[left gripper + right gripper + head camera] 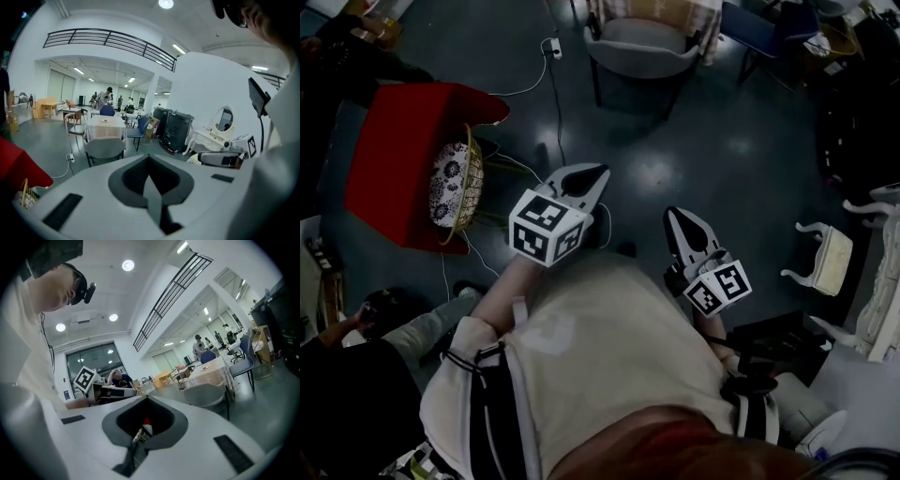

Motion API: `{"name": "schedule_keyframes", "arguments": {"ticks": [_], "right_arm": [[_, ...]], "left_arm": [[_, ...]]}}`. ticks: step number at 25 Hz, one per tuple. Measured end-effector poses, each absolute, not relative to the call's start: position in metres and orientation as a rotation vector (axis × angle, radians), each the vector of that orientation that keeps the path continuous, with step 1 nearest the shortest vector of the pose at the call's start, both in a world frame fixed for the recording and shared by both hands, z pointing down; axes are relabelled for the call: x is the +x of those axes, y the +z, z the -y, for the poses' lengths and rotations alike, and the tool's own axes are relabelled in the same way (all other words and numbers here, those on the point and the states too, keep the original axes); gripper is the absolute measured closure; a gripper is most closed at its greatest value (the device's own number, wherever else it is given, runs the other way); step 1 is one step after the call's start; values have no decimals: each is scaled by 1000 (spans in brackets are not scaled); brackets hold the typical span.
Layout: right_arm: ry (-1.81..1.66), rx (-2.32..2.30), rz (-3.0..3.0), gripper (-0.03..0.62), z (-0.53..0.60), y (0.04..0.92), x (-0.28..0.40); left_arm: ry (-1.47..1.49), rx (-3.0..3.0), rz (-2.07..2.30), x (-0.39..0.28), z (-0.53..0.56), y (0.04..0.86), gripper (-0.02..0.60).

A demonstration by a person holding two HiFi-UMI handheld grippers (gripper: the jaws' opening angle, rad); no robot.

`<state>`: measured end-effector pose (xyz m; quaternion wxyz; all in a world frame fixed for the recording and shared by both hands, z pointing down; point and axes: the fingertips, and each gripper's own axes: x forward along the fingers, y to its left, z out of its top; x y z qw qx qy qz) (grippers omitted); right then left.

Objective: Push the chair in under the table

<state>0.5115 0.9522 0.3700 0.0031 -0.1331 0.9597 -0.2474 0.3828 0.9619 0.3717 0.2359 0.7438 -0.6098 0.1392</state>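
Here's the grey chair (642,49), standing right at the near edge of the cloth-covered table (658,11), its curved back turned to the person; how far the seat reaches under the cloth can't be made out from here. Both tools are well short of the chair and not touching it. The left gripper (589,180) points toward the chair, jaws clenched tight together with nothing between them. The right gripper (678,217) sits just beside it, further from the chair, jaws likewise pressed together and empty. From the left gripper view the chair shows straight ahead over the closed tips.

Containers now: well to the left of the chair, down on the floor, a woven basket (472,183) is tipped on its side against a red upholstered piece (398,150), and inside the basket sits a floral-patterned cloth (447,184), filling its mouth. Just left of the chair a white power strip (553,47) lies on the floor with its cable trailing. Far to the right of the chair, a small white stool (827,261)
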Motion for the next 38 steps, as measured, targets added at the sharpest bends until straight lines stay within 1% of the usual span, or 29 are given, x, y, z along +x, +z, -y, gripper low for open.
{"name": "schedule_keyframes", "arguments": {"ticks": [4,10,16,21,27,33,38], "right_arm": [[-781,-469,-3017,583,-941,375,510],[-804,-537,-3036,583,-916,383,480],[-804,-489,-3086,583,-886,386,414],[-796,-368,-3125,583,-871,379,344],[-779,-298,-3161,583,-868,373,287],[-748,-267,-3169,583,-860,374,267],[-766,-255,-3156,583,-837,381,280]], "left_arm": [[363,2044,1653,376,-949,380,573],[303,2015,1637,332,-923,391,574],[264,2013,1672,269,-896,389,574],[245,1947,1755,197,-896,384,573],[222,1902,1805,139,-905,379,574],[231,1906,1815,126,-899,383,574],[261,1900,1812,140,-874,389,574]]}}
